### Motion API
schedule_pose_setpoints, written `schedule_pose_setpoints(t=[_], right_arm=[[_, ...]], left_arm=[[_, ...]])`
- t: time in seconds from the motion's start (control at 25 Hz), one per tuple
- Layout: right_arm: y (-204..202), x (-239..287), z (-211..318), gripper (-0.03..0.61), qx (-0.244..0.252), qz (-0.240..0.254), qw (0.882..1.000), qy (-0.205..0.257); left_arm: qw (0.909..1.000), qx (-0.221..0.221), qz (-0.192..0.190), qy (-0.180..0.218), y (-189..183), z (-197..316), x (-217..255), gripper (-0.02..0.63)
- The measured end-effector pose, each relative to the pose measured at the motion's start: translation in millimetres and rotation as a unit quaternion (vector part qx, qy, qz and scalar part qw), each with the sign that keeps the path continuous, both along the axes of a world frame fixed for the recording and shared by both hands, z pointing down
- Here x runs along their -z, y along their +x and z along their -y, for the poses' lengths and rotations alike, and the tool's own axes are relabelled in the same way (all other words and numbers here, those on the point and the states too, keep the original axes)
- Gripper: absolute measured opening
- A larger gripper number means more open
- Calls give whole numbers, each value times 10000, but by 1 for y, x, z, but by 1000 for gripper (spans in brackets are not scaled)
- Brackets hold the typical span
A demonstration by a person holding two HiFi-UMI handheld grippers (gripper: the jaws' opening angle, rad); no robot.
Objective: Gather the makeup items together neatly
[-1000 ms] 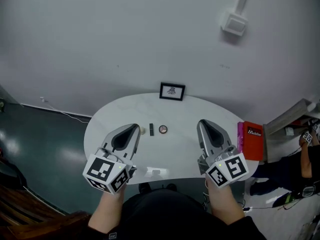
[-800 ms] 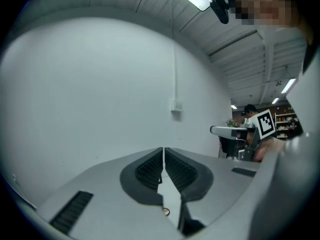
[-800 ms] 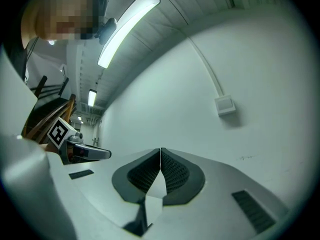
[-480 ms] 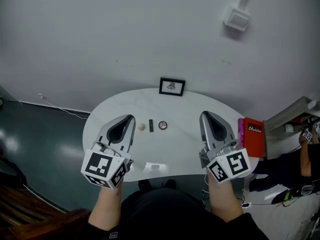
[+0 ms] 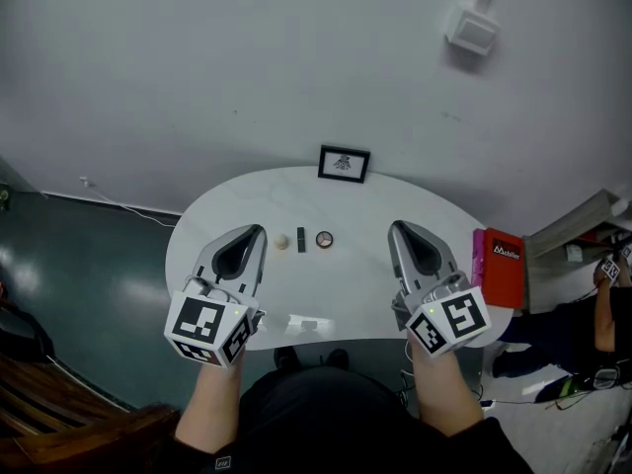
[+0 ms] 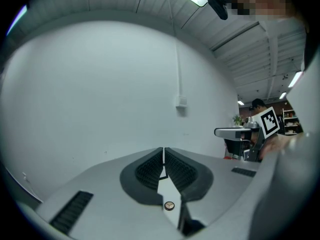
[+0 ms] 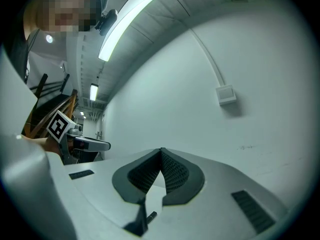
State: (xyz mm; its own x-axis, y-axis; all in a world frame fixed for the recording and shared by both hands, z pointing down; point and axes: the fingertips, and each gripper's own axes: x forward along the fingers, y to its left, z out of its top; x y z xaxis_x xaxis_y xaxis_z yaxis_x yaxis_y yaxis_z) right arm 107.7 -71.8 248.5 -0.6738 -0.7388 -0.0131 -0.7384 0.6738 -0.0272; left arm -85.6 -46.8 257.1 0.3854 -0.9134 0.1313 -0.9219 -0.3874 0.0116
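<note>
left tongs point(image 5: 259, 235) and right tongs point(image 5: 395, 229) are both closed, empty. between them on the bench point(image 5: 365, 205) sit a beige round piece point(image 5: 281, 242), black stick point(image 5: 300, 239) and round compact point(image 5: 324, 239): probably light, hard, slick; pinch across narrow sides.

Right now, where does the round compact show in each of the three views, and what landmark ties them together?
Head view: round compact mid-table, just right of the black stick.
Left gripper view: round compact low centre, small, below the shut fingers.
Right gripper view: not in it; only the black stick shows.
Shared landmark: the white wall box, in all three.
</note>
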Motion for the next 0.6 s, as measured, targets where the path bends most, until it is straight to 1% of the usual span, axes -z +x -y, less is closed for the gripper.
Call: schedule_pose_setpoints(t=[0.6], right_arm=[[-6, 4, -10, 34, 91, 47, 9999, 13]], left_arm=[[9999, -53, -136, -55, 4, -7, -3, 21]])
